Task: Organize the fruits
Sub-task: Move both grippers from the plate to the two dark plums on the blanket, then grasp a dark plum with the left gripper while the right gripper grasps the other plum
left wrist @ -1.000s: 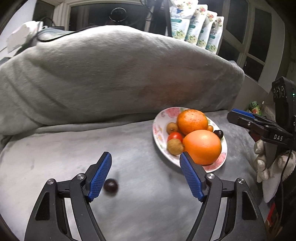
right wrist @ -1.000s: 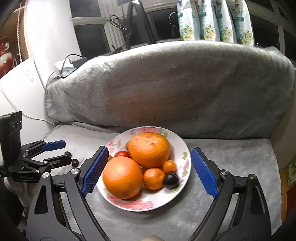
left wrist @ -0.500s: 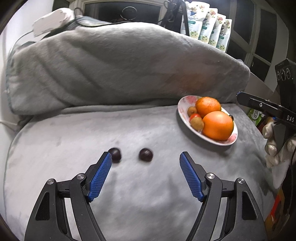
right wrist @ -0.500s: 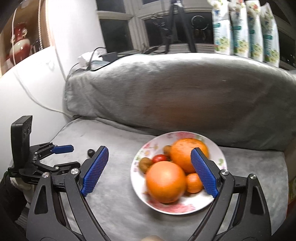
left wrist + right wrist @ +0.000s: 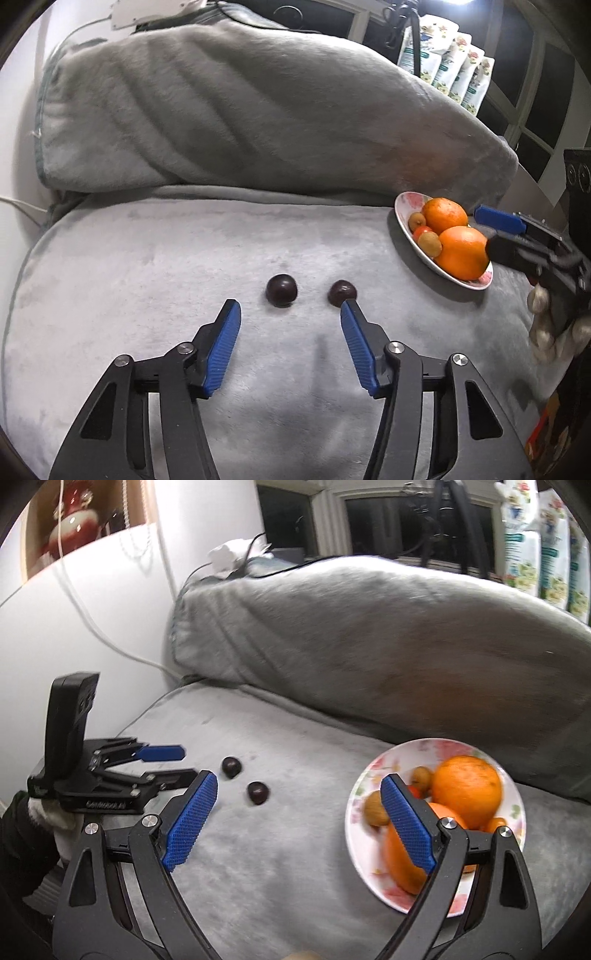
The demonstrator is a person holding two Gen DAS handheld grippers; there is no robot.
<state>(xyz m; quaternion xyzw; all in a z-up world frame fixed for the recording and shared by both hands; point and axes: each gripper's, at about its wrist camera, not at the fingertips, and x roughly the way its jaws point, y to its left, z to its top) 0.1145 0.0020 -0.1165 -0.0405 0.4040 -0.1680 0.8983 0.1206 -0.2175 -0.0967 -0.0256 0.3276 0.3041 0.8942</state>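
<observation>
My left gripper (image 5: 290,317) tilts down, fingers just narrowed yet apart, gripping nothing, two dark fruits (image 5: 281,290) just beyond their tips. My right gripper (image 5: 299,794) angles down, fingers spread wide and empty, the plate (image 5: 360,786) behind its right finger.

Fruit spread on the couch seat

Two small round dark fruits (image 5: 281,290) (image 5: 342,292) sit mid-seat on the plush grey cushion (image 5: 184,266); flowered round plate (image 5: 402,206) of oranges (image 5: 463,251) near its right edge.

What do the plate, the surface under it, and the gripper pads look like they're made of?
Plate: likely glazed ceramic, possibly melamine; glossy white with a pink floral print.
Seat cover: soft grey plush or fleece; a matte nap with brush marks and folds.
Pads on the left gripper and the right gripper: blue, probably rubber or moulded plastic; fine ribbed or knurled texture, matte.
</observation>
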